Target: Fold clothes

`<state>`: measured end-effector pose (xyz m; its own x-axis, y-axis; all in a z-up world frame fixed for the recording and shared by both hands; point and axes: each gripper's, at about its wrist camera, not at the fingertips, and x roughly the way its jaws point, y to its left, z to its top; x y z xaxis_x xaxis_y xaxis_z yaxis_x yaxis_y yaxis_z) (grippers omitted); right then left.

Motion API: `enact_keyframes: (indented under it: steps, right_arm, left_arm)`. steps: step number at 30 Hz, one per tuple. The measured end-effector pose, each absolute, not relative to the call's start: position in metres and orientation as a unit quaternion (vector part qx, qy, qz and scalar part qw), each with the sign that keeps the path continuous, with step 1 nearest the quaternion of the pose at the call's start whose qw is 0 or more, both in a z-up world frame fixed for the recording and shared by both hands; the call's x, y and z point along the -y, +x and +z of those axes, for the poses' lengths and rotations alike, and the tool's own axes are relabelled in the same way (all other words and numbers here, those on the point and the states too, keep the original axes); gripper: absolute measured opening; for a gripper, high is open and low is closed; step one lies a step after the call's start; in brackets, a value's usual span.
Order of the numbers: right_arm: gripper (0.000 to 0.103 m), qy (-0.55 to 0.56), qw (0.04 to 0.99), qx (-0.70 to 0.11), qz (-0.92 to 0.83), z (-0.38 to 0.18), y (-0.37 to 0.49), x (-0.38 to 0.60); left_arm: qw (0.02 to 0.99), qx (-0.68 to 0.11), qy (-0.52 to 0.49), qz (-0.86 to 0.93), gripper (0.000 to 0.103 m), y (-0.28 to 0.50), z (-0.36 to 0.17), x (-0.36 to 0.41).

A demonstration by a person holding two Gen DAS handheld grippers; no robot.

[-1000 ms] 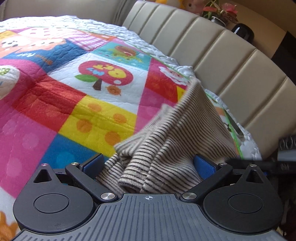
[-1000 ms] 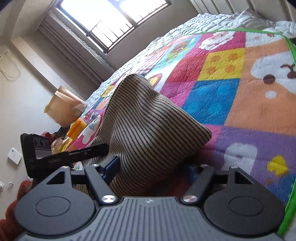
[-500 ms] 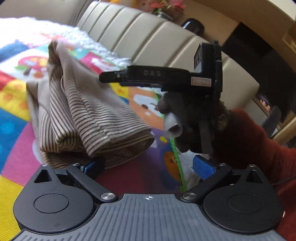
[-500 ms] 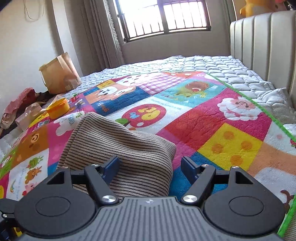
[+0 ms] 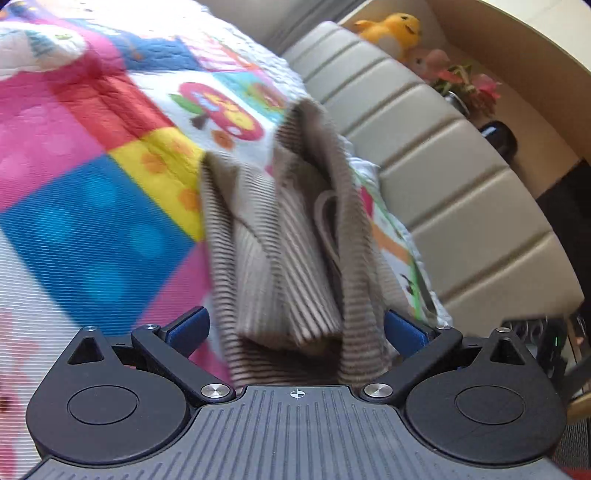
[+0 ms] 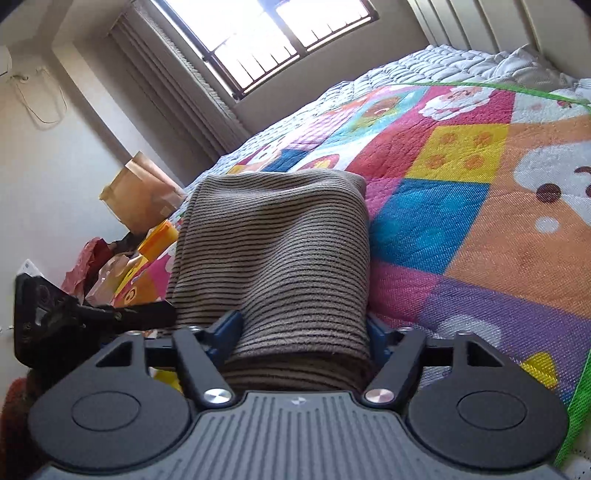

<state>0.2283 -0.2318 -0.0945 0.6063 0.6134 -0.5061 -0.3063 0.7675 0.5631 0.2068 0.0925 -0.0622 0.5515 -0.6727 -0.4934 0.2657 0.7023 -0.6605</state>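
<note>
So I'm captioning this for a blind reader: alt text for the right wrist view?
A folded brown striped garment sits between the right gripper's blue fingers, above a colourful patchwork quilt. The left gripper, a paper bag and a bright window lie beyond.
</note>
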Motion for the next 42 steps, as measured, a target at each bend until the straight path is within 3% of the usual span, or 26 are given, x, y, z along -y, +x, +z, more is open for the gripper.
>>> enact_keyframes:
  steps: [2,9,13,17,23,29,33,35,37,38,42]
  right_arm:
    - [0.057,0.193,0.878,-0.352,0.262,-0.082,0.240,0.238]
    - [0.057,0.031,0.932,-0.301,0.200,-0.046,0.251,0.234]
    - [0.066,-0.047,0.952,-0.213,0.215,-0.033,0.206,0.210]
    - [0.069,-0.154,0.947,-0.152,0.238,-0.038,0.170,0.157]
    - [0.069,-0.271,0.926,-0.155,0.212,-0.079,0.167,0.103]
    - [0.069,-0.316,0.930,-0.112,0.149,-0.079,0.160,0.107]
    - [0.069,-0.329,0.920,-0.126,0.172,-0.091,0.169,0.104]
    - [0.063,-0.310,0.924,-0.129,0.184,-0.089,0.175,0.107]
    - [0.038,-0.273,0.934,-0.135,0.189,-0.072,0.181,0.116]
    - [0.032,-0.266,0.936,-0.129,0.192,-0.062,0.182,0.120]
    - [0.026,-0.275,0.928,-0.098,0.232,-0.029,0.163,0.112]
  left_arm:
    - [0.834,-0.388,-0.274,-0.281,0.102,0.211,-0.068,-0.088]
    - [0.830,-0.382,-0.257,-0.316,0.102,0.205,-0.073,-0.048]
    - [0.873,-0.353,-0.258,-0.217,0.102,0.180,-0.063,-0.078]
    - [0.913,-0.320,-0.243,-0.071,0.103,0.166,-0.052,-0.107]
    - [0.913,-0.338,-0.224,-0.042,0.103,0.166,-0.050,-0.107]
    - [0.912,-0.339,-0.224,-0.053,0.103,0.177,-0.060,-0.106]
    - [0.910,-0.339,-0.230,-0.055,0.103,0.174,-0.060,-0.108]
    - [0.909,-0.339,-0.233,-0.061,0.103,0.172,-0.061,-0.110]
    - [0.908,-0.338,-0.239,-0.068,0.103,0.169,-0.062,-0.114]
    - [0.907,-0.337,-0.244,-0.070,0.103,0.169,-0.063,-0.116]
    - [0.901,-0.333,-0.265,-0.080,0.103,0.169,-0.066,-0.122]
